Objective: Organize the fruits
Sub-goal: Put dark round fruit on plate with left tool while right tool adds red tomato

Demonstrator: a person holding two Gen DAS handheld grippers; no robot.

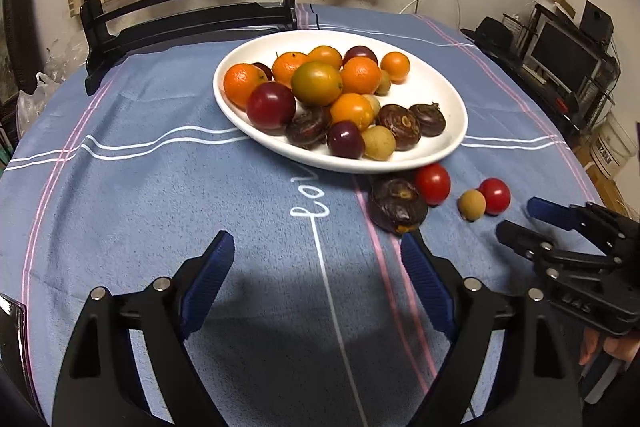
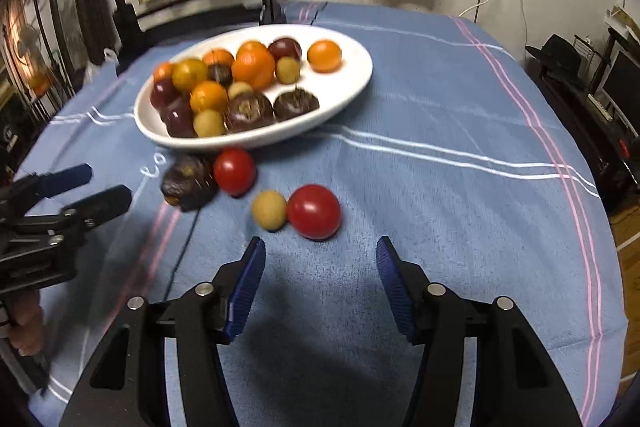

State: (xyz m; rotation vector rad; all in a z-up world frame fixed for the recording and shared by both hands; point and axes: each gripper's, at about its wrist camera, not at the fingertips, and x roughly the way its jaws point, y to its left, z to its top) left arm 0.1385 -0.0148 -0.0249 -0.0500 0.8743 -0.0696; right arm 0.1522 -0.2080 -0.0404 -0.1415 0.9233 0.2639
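Left tongs (image 1: 318,251) spread wide, empty, low over the table (image 1: 140,211). Right tongs (image 2: 320,259) also wide, empty. White plate (image 1: 448,143) heaped with mixed fruit. Off the plate, on the cloth: dark water chestnut (image 2: 188,183) touching a red tomato (image 2: 234,171); longan (image 2: 269,209) touching a second tomato (image 2: 314,211), just ahead of the right tongs.

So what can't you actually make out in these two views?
- Fruit at the bottom of the pile on the plate: covered by fruit above, both views.
- Dark fruit on the cloth: motion-blurred, right wrist view.
- Embroidered word: partly under the plate's rim, left wrist view.
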